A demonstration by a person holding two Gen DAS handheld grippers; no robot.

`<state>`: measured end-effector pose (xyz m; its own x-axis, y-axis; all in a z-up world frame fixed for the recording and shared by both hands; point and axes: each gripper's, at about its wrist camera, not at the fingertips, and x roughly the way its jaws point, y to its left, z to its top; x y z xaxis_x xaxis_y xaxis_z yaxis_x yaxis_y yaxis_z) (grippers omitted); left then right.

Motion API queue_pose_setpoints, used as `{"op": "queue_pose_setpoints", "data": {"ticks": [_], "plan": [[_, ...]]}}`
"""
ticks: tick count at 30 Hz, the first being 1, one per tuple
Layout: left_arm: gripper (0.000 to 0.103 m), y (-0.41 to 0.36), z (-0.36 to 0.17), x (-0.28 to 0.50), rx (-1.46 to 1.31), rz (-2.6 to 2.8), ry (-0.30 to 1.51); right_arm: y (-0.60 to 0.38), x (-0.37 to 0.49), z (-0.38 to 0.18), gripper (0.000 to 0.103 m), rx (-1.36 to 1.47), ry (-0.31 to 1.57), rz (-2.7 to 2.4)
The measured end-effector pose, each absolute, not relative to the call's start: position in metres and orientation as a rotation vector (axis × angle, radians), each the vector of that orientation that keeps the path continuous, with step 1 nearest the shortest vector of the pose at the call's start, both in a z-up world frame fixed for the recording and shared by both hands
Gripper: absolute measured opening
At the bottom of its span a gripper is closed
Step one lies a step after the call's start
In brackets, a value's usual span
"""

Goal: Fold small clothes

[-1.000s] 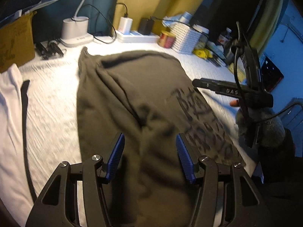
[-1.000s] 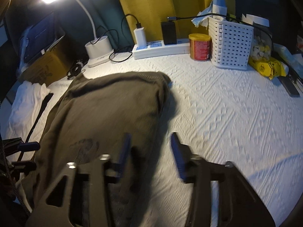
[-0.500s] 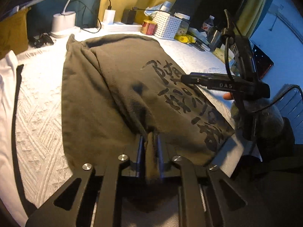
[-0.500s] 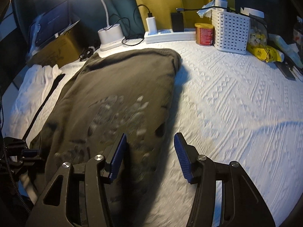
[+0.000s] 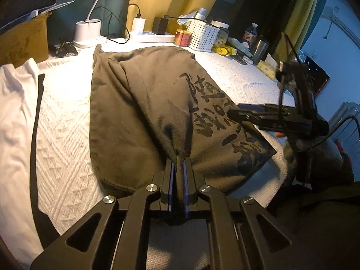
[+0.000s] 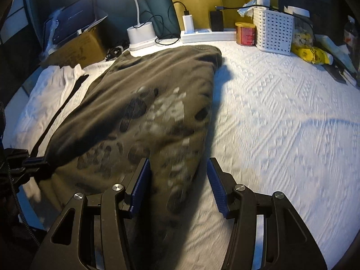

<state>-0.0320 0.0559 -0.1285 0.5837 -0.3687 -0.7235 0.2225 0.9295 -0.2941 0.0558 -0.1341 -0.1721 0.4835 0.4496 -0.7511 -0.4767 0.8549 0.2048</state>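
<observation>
- Shirt (image 5: 144, 103), olive with dark printed lettering, lies lengthwise down the middle of a bed, collar end far, hem near.
- Left gripper (image 5: 178, 175) has its jaws closed on a pinch of the shirt's near hem, the cloth bunched up between the blue pads.
- Right gripper (image 6: 178, 186) hangs with jaws open over the shirt's near right edge; cloth lies below and between the pads (image 6: 140, 184), but they do not press on it.
- Step in hand, by the look of it: securing the near hem at two points, one done, one pending.
- Next move likely calls for the right jaws to drop onto the hem edge and close, level with the left grip, so the hem can be carried toward the far end without skewing.
- Risk: the left pinch is narrow and may drag a ridge of cloth rather than a flat fold.
- Bedspread (image 6: 281, 117), white and quilted, is bare on the right; a white garment (image 5: 15, 103) with a dark strip lies at the left.
- Far edge holds a lamp (image 6: 141, 33), power strip (image 6: 209, 35), red tin (image 6: 245, 33) and white basket (image 6: 275, 33); a cardboard box (image 6: 76, 47) sits far left.
</observation>
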Motion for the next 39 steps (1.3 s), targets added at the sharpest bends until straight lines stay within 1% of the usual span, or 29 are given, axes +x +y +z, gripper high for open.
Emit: {"op": "queue_pose_setpoints", "data": {"ticks": [5,7,8,9,10,11,14,23,29,31,33,36,37,39], "plan": [[0.005,0.055,-0.132,-0.036,-0.186,-0.343,0.884,-0.138,0.030,-0.174,0.055,-0.026,0.908,0.581],[0.005,0.054,-0.132,-0.036,-0.186,-0.344,0.884,-0.137,0.018,-0.174,0.051,-0.043,0.890,0.590],[0.005,0.055,-0.132,-0.037,-0.187,-0.344,0.884,-0.136,0.015,-0.175,0.045,-0.052,0.883,0.587],[0.005,0.054,-0.132,-0.037,-0.188,-0.345,0.884,-0.134,0.010,-0.175,0.036,-0.062,0.874,0.582],[0.005,0.055,-0.132,-0.038,-0.187,-0.345,0.883,-0.134,0.007,-0.175,0.031,-0.065,0.871,0.584],[0.005,0.054,-0.131,-0.038,-0.186,-0.345,0.882,-0.134,0.004,-0.176,0.016,-0.061,0.870,0.591],[0.005,0.054,-0.130,-0.040,-0.185,-0.349,0.878,-0.136,0.000,-0.176,0.010,-0.051,0.863,0.605],[0.005,0.032,-0.128,-0.052,-0.179,-0.423,0.878,-0.156,-0.014,-0.154,0.008,-0.119,0.833,0.563],[0.005,0.025,-0.142,-0.063,-0.200,-0.451,0.927,-0.159,-0.030,-0.172,0.008,-0.173,0.881,0.536],[0.006,0.028,-0.142,-0.067,-0.218,-0.454,0.934,-0.159,-0.038,-0.172,0.009,-0.175,0.864,0.522],[0.008,0.029,-0.142,-0.069,-0.233,-0.452,0.948,-0.161,-0.042,-0.173,0.009,-0.149,0.866,0.513],[0.009,0.031,-0.139,-0.070,-0.245,-0.451,0.969,-0.163,-0.046,-0.173,0.009,-0.142,0.866,0.513],[0.011,0.031,-0.137,-0.070,-0.242,-0.445,0.971,-0.164,-0.047,-0.173,0.009,-0.138,0.866,0.511],[0.024,0.034,-0.131,-0.070,-0.231,-0.416,0.959,-0.166,-0.048,-0.173,0.009,-0.117,0.867,0.506]]}}
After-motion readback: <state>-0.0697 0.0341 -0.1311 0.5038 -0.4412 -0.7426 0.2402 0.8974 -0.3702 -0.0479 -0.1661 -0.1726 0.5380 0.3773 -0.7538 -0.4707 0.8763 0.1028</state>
